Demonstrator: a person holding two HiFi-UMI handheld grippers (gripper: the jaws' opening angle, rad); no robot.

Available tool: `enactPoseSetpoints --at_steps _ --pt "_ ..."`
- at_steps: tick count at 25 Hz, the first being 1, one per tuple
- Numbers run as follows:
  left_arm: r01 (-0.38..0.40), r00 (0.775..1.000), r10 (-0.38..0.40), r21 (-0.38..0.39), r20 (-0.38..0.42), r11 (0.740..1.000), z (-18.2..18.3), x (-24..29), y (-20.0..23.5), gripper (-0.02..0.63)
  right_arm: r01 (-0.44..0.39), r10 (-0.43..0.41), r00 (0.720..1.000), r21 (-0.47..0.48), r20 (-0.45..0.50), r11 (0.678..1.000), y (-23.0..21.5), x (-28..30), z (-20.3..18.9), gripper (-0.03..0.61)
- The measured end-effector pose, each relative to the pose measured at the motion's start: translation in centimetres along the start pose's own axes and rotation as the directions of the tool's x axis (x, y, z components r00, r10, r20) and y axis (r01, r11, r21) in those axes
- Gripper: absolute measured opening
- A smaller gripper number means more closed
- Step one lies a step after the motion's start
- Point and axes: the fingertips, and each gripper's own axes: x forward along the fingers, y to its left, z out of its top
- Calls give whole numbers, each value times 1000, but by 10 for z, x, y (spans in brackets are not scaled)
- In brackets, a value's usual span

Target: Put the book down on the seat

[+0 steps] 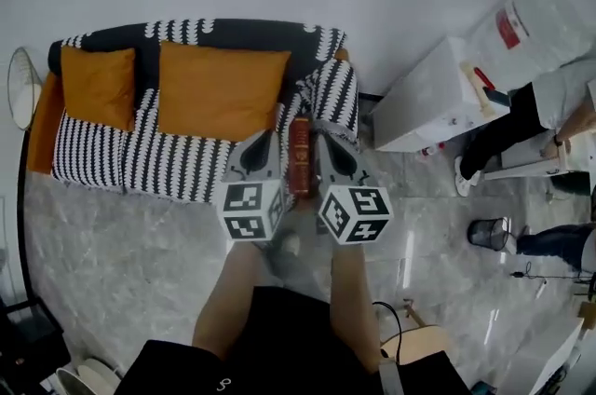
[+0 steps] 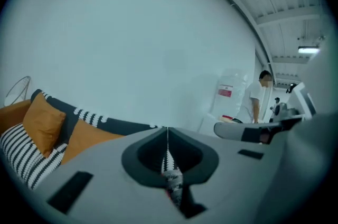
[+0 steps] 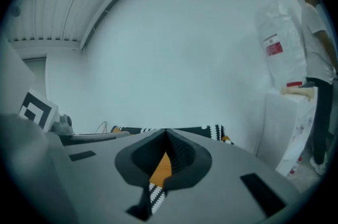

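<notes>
A book with a red-brown spine (image 1: 299, 156) stands on edge, pressed between the sides of my two grippers above the right end of the sofa. The left gripper (image 1: 264, 140) lies against its left face and the right gripper (image 1: 328, 142) against its right face. Both have their jaws together with nothing between them. The black-and-white striped seat (image 1: 172, 165) lies below and to the left. In the left gripper view the shut gripper (image 2: 167, 130) points at the wall above the sofa. The right gripper (image 3: 166, 132) also shows its jaws closed.
Two orange cushions (image 1: 223, 90) (image 1: 98, 86) lean on the sofa back. The striped armrest (image 1: 335, 95) is just beyond the book. White wrapped boxes (image 1: 433, 100) stand to the right, with a person (image 1: 531, 118) and a small bin (image 1: 489, 233) further right.
</notes>
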Motion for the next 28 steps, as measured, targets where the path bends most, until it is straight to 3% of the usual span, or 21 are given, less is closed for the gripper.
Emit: enactPoseSetpoints --at_steps 9,16,28 --pt "4 987 -20 98 162 995 81 -15 -26 14 22 4 986 -155 167 988 16 -30 82 9" --pt "8 964 -61 201 260 980 132 -30 -49 14 53 1 958 -180 287 982 14 -52 134 9" --pt "18 936 -108 260 336 965 178 -38 -62 14 47 38 940 -241 338 969 30 -53 169 9"
